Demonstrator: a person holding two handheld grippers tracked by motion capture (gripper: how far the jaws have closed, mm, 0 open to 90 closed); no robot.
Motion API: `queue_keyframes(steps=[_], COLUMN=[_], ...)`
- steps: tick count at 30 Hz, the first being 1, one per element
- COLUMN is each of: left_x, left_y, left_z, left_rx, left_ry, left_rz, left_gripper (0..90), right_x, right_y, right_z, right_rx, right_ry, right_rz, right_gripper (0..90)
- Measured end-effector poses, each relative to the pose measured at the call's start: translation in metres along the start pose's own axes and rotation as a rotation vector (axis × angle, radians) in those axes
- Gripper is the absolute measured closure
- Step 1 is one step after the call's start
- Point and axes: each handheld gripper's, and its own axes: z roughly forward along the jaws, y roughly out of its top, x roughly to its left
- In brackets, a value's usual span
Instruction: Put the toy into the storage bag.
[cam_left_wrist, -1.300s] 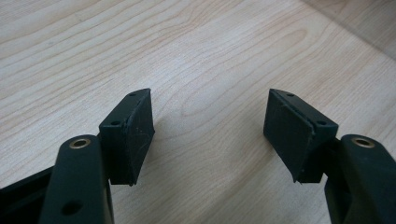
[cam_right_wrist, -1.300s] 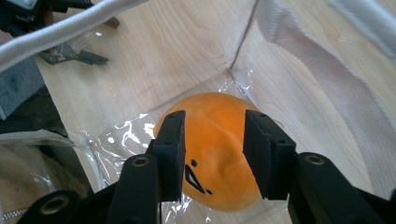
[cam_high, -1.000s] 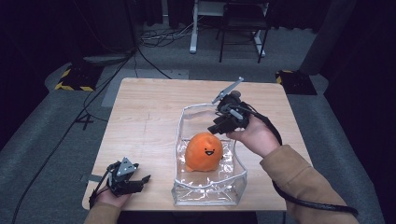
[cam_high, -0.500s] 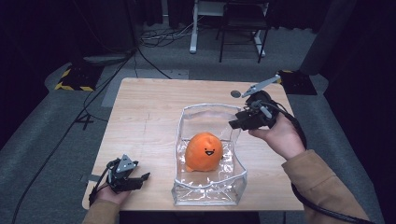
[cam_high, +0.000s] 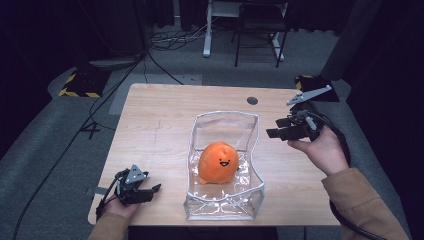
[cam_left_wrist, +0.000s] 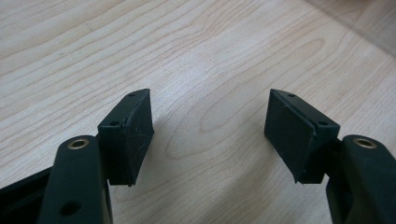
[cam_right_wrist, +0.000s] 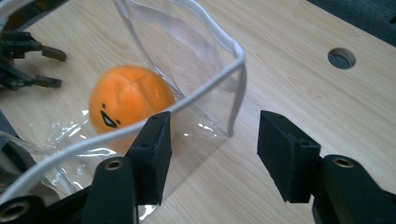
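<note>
Two grippers sit on either side of the clear pouch (cam_high: 223, 165) from the high view: your left gripper (cam_high: 145, 192) rests low at the table's (cam_high: 160, 115) near-left corner, your right gripper (cam_high: 272, 133) hovers just beside the pouch's right wall, and the orange plush toy (cam_high: 218, 162) lies inside. Your left gripper view looks down on bare wood between jaws standing wide apart. Your right gripper view has jaws apart too, holding nothing, the white rim (cam_right_wrist: 205, 86) close ahead. You seem between steps, toy apparently bagged; next, likely line up on that rim before closing.
</note>
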Motion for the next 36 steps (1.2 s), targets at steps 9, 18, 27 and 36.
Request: queue_keyframes(steps=[9, 18, 27, 36], left_x=[0.0, 0.0, 0.0, 0.0], left_y=[0.0, 0.0, 0.0, 0.0], left_z=[0.0, 0.0, 0.0, 0.0], left_rx=[0.002, 0.002, 0.0, 0.001], left_ry=[0.0, 0.0, -0.001, -0.001], left_rz=[-0.003, 0.001, -0.004, -0.005], left_gripper=[33.0, 32.9, 33.0, 32.9], right_x=[-0.026, -0.035, -0.043, -0.049], right_y=[-0.027, -0.058, -0.098, -0.135], right_z=[0.0, 0.001, 0.016, 0.038], right_rx=[-0.046, -0.081, -0.127, -0.122], right_ry=[-0.009, -0.007, -0.033, -0.028], right_rz=[0.011, 0.006, 0.035, 0.098], right_gripper=[42.0, 41.1, 40.6, 40.3])
